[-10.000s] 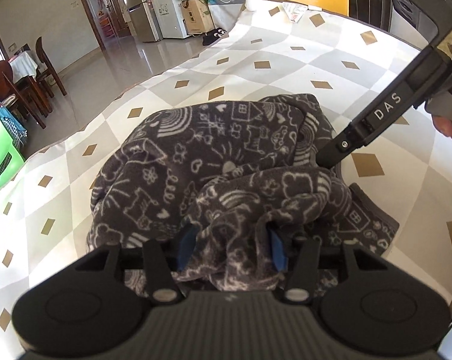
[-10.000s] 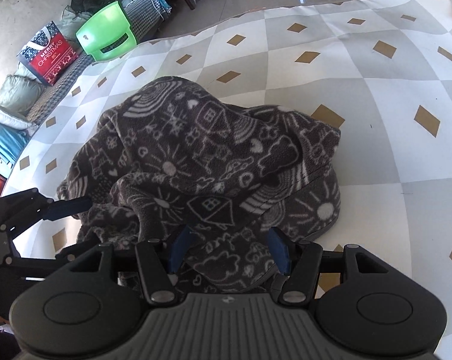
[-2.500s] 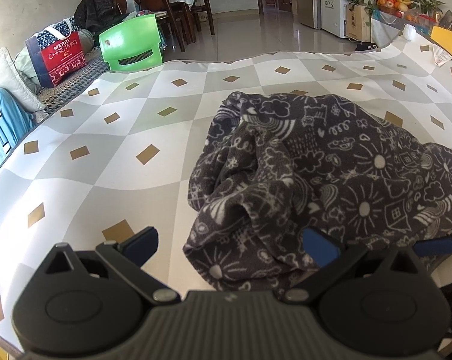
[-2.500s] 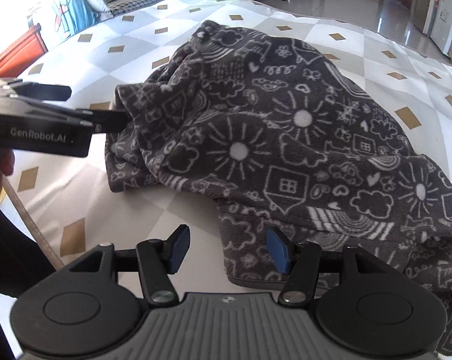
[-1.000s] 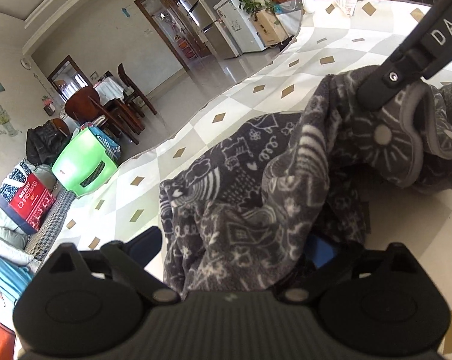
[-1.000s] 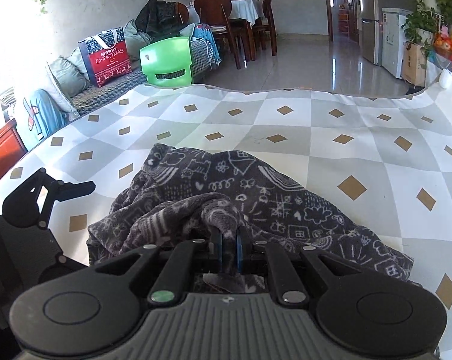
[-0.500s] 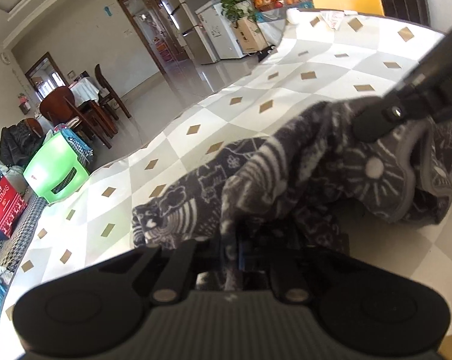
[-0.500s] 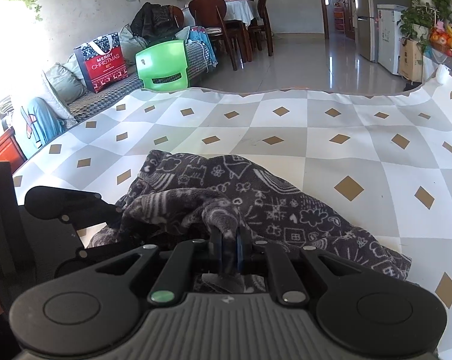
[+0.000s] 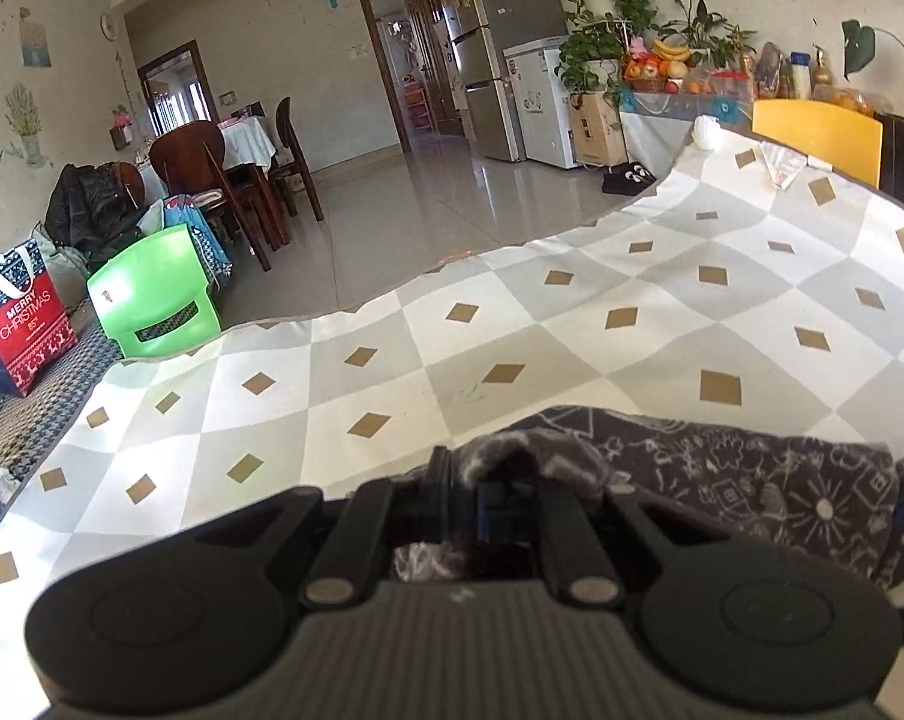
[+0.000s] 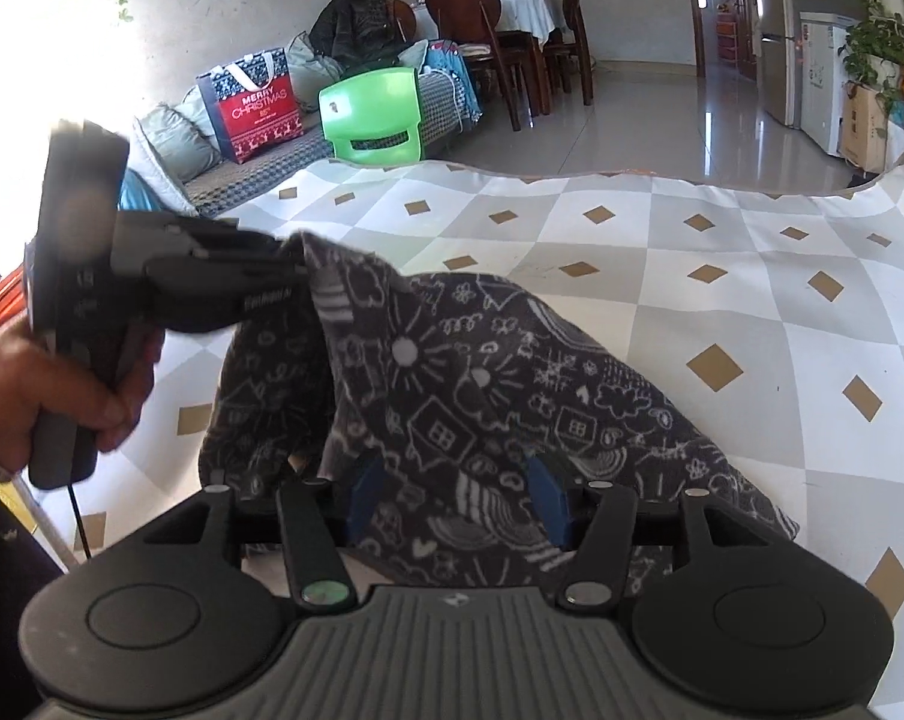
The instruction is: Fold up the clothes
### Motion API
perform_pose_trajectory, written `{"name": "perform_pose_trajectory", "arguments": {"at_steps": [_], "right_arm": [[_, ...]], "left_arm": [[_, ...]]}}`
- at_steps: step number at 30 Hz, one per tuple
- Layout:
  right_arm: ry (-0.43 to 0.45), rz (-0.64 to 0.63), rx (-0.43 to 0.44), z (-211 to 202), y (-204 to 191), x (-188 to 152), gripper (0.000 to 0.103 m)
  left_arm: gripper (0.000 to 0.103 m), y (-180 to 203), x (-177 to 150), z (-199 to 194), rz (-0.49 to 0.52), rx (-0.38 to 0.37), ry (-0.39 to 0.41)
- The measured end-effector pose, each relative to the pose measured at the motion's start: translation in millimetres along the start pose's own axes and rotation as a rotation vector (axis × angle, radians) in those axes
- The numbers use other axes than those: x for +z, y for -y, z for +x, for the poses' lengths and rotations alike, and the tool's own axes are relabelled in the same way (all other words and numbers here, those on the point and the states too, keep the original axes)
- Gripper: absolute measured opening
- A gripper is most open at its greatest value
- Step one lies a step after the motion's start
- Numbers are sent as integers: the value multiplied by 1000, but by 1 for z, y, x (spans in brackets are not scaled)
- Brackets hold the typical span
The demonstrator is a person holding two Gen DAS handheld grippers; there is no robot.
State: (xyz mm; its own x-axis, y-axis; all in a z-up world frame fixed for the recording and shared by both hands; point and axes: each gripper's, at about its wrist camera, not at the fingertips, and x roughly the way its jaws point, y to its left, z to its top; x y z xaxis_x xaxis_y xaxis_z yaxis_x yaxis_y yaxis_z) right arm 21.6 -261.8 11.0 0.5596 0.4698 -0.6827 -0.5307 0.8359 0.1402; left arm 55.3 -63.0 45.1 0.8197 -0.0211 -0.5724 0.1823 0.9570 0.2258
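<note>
The left tongs (image 10: 299, 267) have risen, clamped on a corner of the dark patterned garment (image 10: 452, 384) — it tents above the bench (image 10: 751, 300); the right tongs (image 10: 457, 495) are opening, cloth loose between.

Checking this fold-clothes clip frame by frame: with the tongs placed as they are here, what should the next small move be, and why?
Probably draw the right tongs back clear of the dark patterned garment. Their jaws are opening with cloth lying loose between the blue pads, while the left tongs are shut on a raised corner, so the right ones are free to pick a fresh edge for folding.
</note>
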Motion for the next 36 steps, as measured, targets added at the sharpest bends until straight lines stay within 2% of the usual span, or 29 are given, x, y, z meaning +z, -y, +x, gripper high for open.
{"name": "perform_pose_trajectory", "arguments": {"at_steps": [4,6,12,20,30,33,35,36], "right_arm": [[-67,-140,-93,20,-10,-14,59],[-64,-201,-126,27,-12,-19,59],[-88,-367,-164,50,-6,-31,60],[-122,-642,-154,68,-7,-59,60],[-81,-778,-243,92,-11,-67,60],[-94,-690,-221,95,-6,-57,50],[-100,-580,-199,93,1,-43,26],[-91,-536,-200,90,4,-36,21]], "left_arm": [[7,-5,15,-12,-37,-6,45],[8,-9,20,-15,-66,-9,63],[8,-19,27,-17,-101,-4,83],[9,-35,31,-14,-155,6,82],[9,-42,36,-15,-193,8,88],[9,-45,37,-17,-205,13,98],[9,-48,38,-18,-217,23,106],[9,-50,38,-19,-224,29,112]]}}
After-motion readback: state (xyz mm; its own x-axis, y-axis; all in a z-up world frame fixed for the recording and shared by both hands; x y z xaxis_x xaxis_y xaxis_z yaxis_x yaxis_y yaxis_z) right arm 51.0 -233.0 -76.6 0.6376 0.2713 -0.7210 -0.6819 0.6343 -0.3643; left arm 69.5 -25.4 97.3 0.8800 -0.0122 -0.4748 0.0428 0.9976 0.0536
